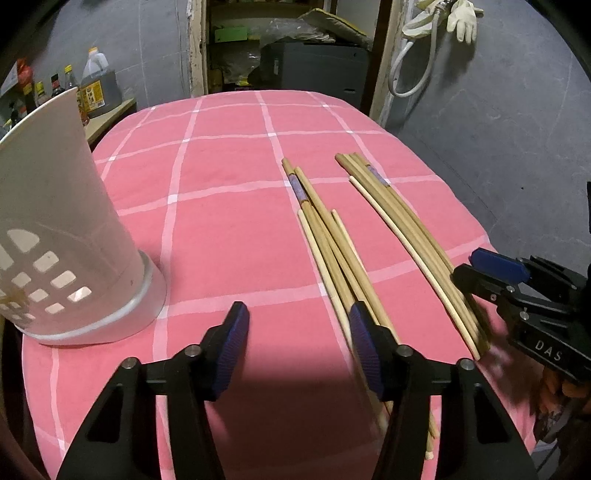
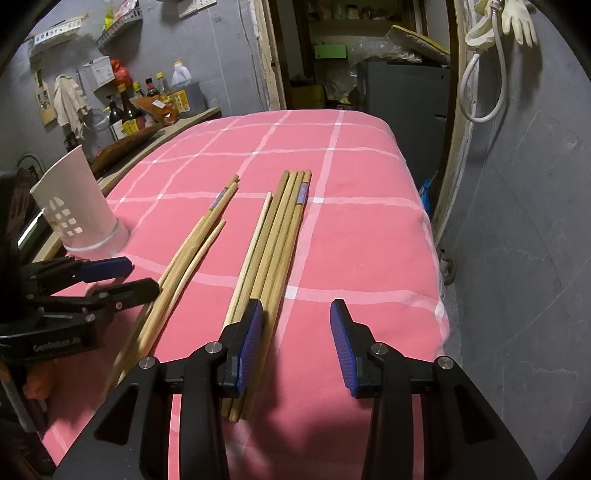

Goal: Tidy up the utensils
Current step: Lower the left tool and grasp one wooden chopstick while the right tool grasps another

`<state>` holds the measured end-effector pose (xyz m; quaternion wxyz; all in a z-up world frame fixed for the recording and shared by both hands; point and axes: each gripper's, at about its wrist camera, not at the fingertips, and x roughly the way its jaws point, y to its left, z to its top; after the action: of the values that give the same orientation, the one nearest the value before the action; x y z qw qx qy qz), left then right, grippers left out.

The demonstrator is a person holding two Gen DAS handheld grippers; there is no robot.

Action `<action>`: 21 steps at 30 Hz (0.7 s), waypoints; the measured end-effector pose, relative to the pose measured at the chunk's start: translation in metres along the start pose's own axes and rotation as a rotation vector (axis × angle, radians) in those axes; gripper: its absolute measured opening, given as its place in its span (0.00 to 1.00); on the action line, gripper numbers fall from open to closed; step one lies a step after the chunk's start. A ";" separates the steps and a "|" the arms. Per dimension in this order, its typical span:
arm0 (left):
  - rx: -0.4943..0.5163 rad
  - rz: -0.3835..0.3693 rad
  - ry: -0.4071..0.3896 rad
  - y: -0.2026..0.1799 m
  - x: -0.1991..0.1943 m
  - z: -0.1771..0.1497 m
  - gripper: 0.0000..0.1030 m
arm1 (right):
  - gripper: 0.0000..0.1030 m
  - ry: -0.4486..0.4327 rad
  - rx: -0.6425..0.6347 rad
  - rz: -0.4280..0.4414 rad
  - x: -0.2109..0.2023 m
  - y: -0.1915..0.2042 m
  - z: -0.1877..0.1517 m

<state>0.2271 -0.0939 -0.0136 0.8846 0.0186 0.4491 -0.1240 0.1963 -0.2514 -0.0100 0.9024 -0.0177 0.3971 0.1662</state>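
Note:
Two bundles of wooden chopsticks lie on the pink checked tablecloth [image 1: 229, 229]. The left bundle [image 1: 325, 236] [image 2: 192, 251] runs under the right fingertip of my open left gripper [image 1: 298, 317]. The right bundle [image 1: 406, 225] [image 2: 277, 236] lies beside the left fingertip of my open right gripper [image 2: 296, 314]. A white perforated utensil holder [image 1: 62, 229] [image 2: 74, 206] stands upright at the table's left. The right gripper also shows at the right edge of the left wrist view [image 1: 480, 273], near the right bundle's near ends. The left gripper also shows in the right wrist view [image 2: 136, 277].
Bottles [image 2: 129, 110] and a hanging cloth [image 2: 70, 103] stand on a shelf beyond the table's left edge. An open doorway with a grey box [image 2: 402, 92] lies behind the table. A white hose [image 2: 491, 81] and glove [image 2: 521, 18] hang on the grey wall at right.

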 end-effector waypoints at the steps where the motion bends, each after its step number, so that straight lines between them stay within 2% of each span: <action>1: -0.002 0.004 0.007 0.000 0.002 0.001 0.42 | 0.35 0.001 0.002 0.002 0.000 0.000 0.000; 8: 0.013 -0.011 0.035 -0.002 0.007 0.001 0.37 | 0.31 0.018 -0.004 0.008 0.004 0.000 0.002; 14: -0.006 -0.026 0.056 -0.001 0.010 0.006 0.29 | 0.20 0.056 0.012 0.028 0.017 -0.001 0.018; 18: -0.021 -0.057 0.070 0.003 0.008 0.006 0.21 | 0.17 0.095 0.008 0.019 0.026 -0.002 0.030; 21: -0.025 -0.082 0.075 0.004 0.008 0.005 0.21 | 0.17 0.156 0.009 0.009 0.041 -0.006 0.038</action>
<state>0.2368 -0.0920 -0.0170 0.8615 -0.0060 0.4839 -0.1537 0.2506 -0.2389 -0.0140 0.8679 -0.0246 0.4672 0.1666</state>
